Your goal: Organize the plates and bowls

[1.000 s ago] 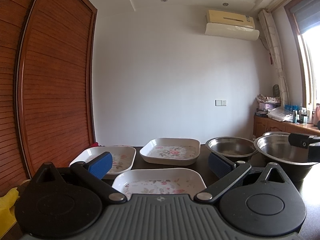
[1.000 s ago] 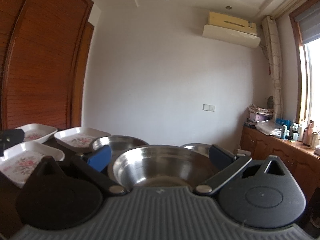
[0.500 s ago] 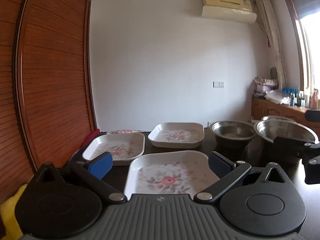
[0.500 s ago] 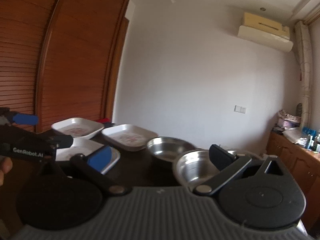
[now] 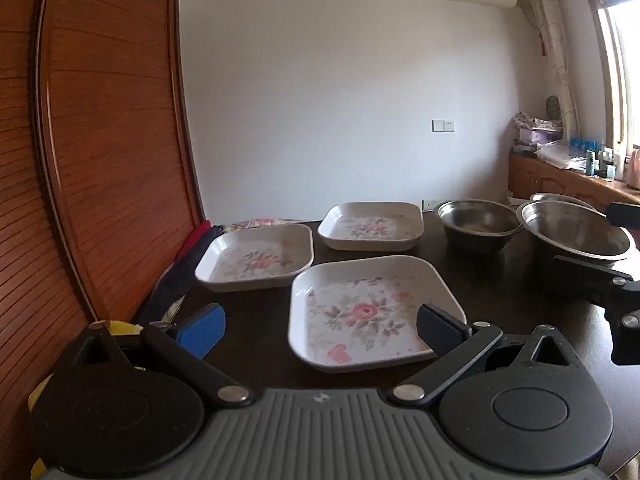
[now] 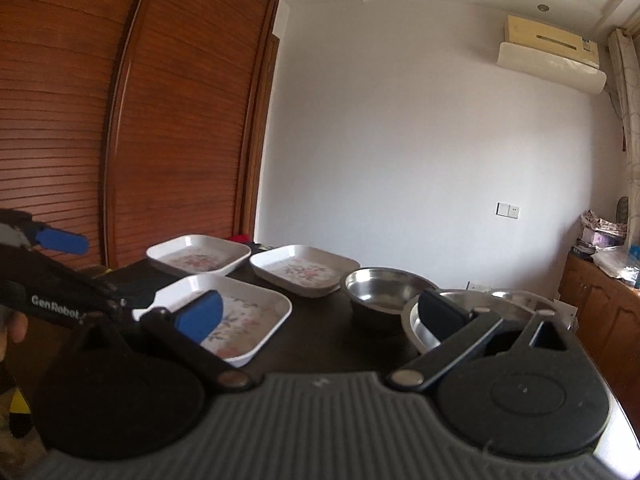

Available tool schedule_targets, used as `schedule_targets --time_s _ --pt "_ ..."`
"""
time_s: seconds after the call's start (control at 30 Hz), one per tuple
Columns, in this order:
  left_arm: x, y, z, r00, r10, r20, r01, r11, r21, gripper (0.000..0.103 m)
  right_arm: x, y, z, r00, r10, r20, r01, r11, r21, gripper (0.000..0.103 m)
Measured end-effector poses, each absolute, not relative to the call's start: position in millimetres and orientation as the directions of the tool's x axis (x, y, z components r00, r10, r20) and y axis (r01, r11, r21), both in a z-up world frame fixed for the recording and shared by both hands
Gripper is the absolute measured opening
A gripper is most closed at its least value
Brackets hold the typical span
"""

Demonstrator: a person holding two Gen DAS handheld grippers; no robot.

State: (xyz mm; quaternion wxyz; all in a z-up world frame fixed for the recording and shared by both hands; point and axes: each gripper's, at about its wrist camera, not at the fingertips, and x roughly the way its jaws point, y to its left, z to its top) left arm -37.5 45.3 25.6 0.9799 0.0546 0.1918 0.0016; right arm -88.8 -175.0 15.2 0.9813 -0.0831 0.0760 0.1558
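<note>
Plates and bowls are laid out on a dark table (image 5: 256,344): three square floral dishes to the left and steel bowls to the right. The near plate (image 5: 368,316) is seen just ahead of the left gripper (image 5: 320,328), with the left plate (image 5: 256,258) and the far plate (image 5: 372,226) behind it, each apart from the others. The small steel bowl (image 5: 476,220) and the large steel bowl (image 5: 576,232) are set close together; a third rim is partly hidden behind them.

Both tongs are held wide open and nothing is gripped. The right gripper (image 6: 320,316) is hung over the gap between the near plate and the large bowl.

No stacking appears to be done yet, so the approach to a first piece is judged to be the step in hand. A rim of the near plate would probably need to be straddled by one finger above and one below, since the walls are low and sloped.

Free table is left between plates and bowls; the wooden slatted doors (image 5: 100,160) are close on the left.
</note>
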Motion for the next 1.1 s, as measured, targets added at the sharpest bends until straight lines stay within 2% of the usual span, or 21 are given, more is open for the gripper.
schedule_targets --time_s 0.1,0.27,0.53,1.1 --pt "-40.3 47.3 24.9 0.919 0.052 -0.39 -0.002 0.992 0.128 0.103 -90.1 -174.8 14.5 0.935 0.306 -0.177 -0.332 0.933 -0.137 0.103" --pt "-51.1 60.0 25.6 0.916 0.035 -0.4 -0.004 0.997 0.078 0.103 -90.3 -176.0 13.3 0.929 0.322 -0.184 -0.346 0.931 -0.117 0.103" --pt "-38.9 74.5 31.0 0.917 0.113 -0.382 -0.062 0.988 0.143 0.103 -86.8 -170.1 16.3 0.916 0.348 -0.198 -0.372 0.923 -0.102 0.103" --pt "11.3 102.3 25.6 0.884 -0.05 -0.464 0.088 0.994 0.06 0.103 -39.2 -144.5 17.9 0.858 0.411 -0.308 -0.455 0.886 -0.085 0.103"
